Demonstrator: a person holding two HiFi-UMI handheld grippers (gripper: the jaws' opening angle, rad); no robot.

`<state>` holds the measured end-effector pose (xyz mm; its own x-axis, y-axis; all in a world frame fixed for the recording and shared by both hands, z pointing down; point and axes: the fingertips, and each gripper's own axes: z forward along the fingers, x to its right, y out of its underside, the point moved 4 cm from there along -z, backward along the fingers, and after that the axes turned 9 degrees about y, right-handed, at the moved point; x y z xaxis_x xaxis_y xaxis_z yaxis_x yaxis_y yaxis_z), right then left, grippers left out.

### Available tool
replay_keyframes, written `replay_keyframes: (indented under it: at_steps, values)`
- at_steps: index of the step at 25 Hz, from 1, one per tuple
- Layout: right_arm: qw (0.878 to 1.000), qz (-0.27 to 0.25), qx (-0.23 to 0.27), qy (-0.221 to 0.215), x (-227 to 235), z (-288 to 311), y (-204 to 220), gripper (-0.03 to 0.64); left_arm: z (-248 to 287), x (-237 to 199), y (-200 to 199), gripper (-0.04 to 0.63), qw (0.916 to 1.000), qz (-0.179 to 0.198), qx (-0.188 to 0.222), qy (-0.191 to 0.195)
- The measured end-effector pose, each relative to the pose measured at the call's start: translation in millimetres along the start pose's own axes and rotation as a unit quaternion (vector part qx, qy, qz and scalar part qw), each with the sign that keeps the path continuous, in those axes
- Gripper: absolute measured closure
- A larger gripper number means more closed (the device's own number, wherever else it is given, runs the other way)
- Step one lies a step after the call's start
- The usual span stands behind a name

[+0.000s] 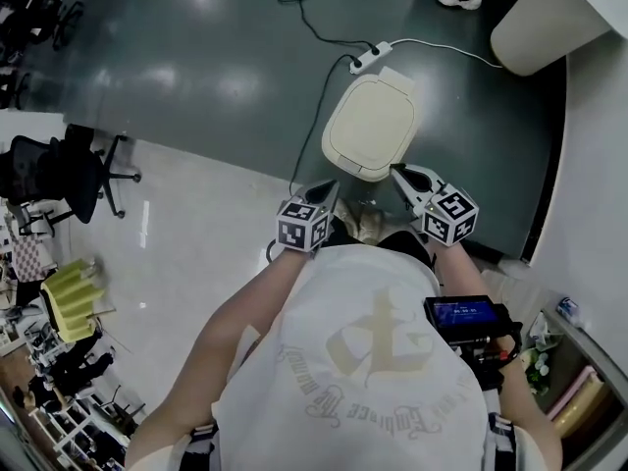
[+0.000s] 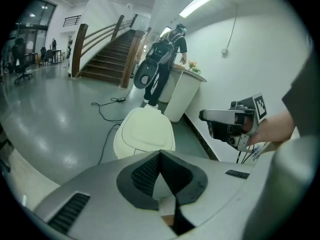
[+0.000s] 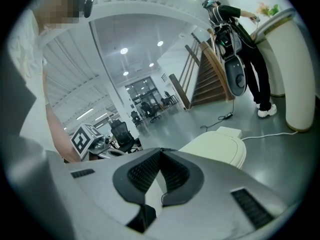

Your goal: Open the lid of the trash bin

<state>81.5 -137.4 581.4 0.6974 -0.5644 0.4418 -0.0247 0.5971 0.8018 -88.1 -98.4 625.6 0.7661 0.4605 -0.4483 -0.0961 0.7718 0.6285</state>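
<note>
A cream trash bin (image 1: 371, 126) stands on the dark floor just ahead of me, its lid down flat. My left gripper (image 1: 325, 191) hovers near the bin's front left corner and my right gripper (image 1: 399, 174) near its front right corner; neither touches it. In the left gripper view the bin (image 2: 145, 131) lies beyond the left gripper (image 2: 160, 155), whose jaws meet with nothing between them. The right gripper view shows the bin (image 3: 217, 146) past the right gripper (image 3: 161, 152), shut and empty as well.
A power strip with cables (image 1: 371, 57) lies on the floor behind the bin. A white round counter (image 1: 545, 18) stands at the back right, with a person wearing a backpack (image 2: 162, 59) beside it. A wall runs along the right. Office chairs (image 1: 69, 175) stand far left.
</note>
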Motion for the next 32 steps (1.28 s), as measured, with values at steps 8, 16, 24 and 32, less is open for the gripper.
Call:
replay_keyframes:
  at_steps: [8, 16, 24, 32]
  values:
    - [1.000, 0.018, -0.007, 0.010, 13.3, 6.4, 8.9, 0.612, 28.4, -9.0, 3.0, 0.581, 0.9994, 0.010, -0.034, 0.008]
    - [1.000, 0.024, -0.008, 0.014, 17.5, 9.5, 10.0, 0.612, 48.7, -18.2, 8.2, 0.581, 0.9961, 0.032, -0.082, -0.013]
    - [0.999, 0.032, -0.001, 0.029, 29.1, 11.4, 8.7, 0.612, 73.7, -27.1, 4.6, 0.580, 0.9901, 0.061, -0.125, -0.023]
    - [0.997, 0.055, 0.003, 0.048, 35.8, 16.2, 14.0, 0.612, 89.9, -40.8, 7.4, 0.580, 0.9822, 0.079, -0.167, -0.032]
